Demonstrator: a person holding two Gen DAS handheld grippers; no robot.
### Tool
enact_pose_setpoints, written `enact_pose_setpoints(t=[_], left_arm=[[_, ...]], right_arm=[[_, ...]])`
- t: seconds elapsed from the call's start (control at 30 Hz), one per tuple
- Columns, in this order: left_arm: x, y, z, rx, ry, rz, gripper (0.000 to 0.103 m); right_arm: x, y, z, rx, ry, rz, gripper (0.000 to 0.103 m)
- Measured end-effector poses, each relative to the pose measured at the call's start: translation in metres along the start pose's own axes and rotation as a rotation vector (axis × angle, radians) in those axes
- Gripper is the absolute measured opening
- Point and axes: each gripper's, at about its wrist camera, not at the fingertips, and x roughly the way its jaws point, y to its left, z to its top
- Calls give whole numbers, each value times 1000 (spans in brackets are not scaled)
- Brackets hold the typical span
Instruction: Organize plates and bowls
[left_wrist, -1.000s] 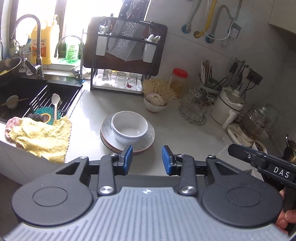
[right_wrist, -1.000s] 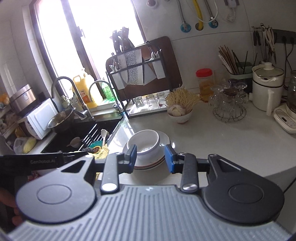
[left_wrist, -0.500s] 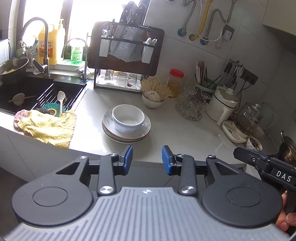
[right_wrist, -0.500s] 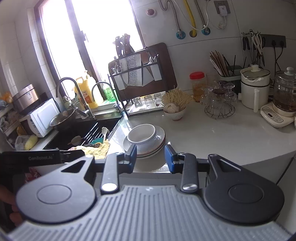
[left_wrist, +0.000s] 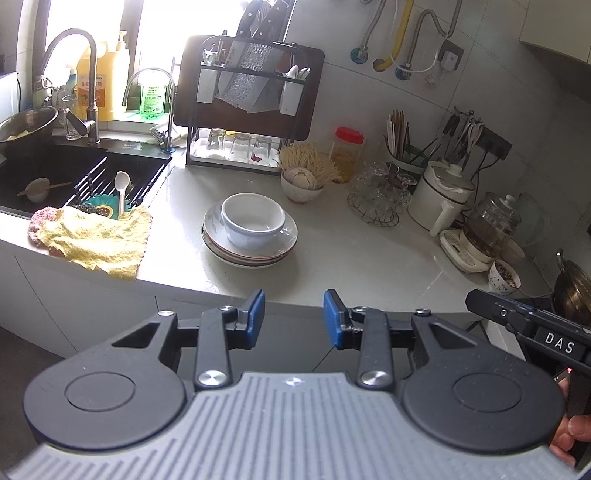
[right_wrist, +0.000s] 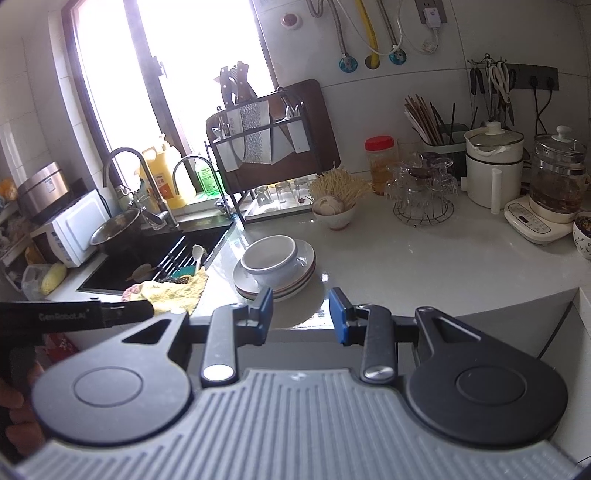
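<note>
A white bowl (left_wrist: 252, 219) sits in a stack of plates (left_wrist: 255, 253) on the white counter, near the sink. The same bowl (right_wrist: 270, 256) and plate stack (right_wrist: 291, 286) show in the right wrist view. My left gripper (left_wrist: 293, 317) is open and empty, held off the counter's front edge, well short of the stack. My right gripper (right_wrist: 301, 314) is open and empty too, just in front of the counter edge below the stack. The right gripper's body (left_wrist: 532, 328) shows at the right of the left wrist view.
A yellow cloth (left_wrist: 96, 236) hangs over the sink edge at left. A dish rack (left_wrist: 247, 110) with knives and glasses stands behind. A small bowl of garlic (left_wrist: 301, 182), a glass holder (left_wrist: 380, 199), a white pot (left_wrist: 439, 199) and a kettle (left_wrist: 487, 229) line the right.
Both grippers have pulled back from the counter and away from the plate stack, which now looks smaller and farther. Both stay open. The bowl and plates have not moved.
</note>
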Motion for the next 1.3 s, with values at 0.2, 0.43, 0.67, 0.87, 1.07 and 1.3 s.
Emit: enact_pose_setpoints(t=[0.2,0.43,0.67,0.87,1.07,1.3], left_arm=[[-3,-1,-3,-10,-9,11,47],[-7,-4,-6,-6,-5,26,48],[-12,-7,-9,0,-10,36,52],[-19,-13,-12,9,-10,42,53],[-24,-13,-11,12,-18,50,62],[-24,-14,-10,13,-18,68,86]], right_arm=[[-3,-1,-2,5,0,4,37],[-5,-2,-5,9,8,14,37],[-6,-1,-7,10,9,19,37],[-6,-3,-7,8,21,32,37],[-3,-8,-4,-13,24,31,37],[-3,-10,-3,-26,16,30,57]])
